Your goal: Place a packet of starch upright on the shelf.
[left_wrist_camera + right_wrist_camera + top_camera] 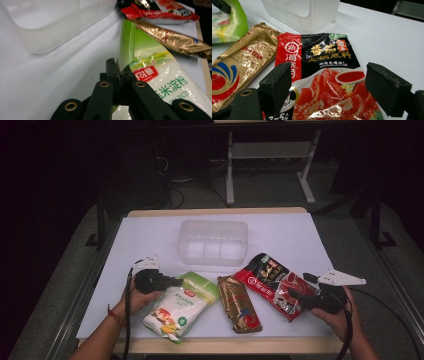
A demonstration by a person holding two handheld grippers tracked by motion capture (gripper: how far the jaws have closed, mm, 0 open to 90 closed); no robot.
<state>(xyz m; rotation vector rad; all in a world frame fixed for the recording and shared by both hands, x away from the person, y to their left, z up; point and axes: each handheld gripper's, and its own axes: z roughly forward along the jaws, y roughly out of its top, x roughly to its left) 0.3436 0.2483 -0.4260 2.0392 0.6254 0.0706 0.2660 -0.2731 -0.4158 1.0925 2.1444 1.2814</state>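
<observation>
Left gripper (pixel 119 72): jaws closed on the green top edge of the white-and-green starch bag (pixel 160 82), which runs away from the jaw tips to the right; its red label carries white characters above the word "STARCH". Right gripper (pixel 328 85): jaws spread wide, nothing pinched, straddling the red-and-black tomato hotpot-base packet (pixel 329 75), which lies between and beyond them, printed "番茄火锅底料" with a "海底捞" logo. Left of these jaws lies a gold foil packet (pixel 242 62); ahead, a clear plastic container (pixel 304 12).
</observation>
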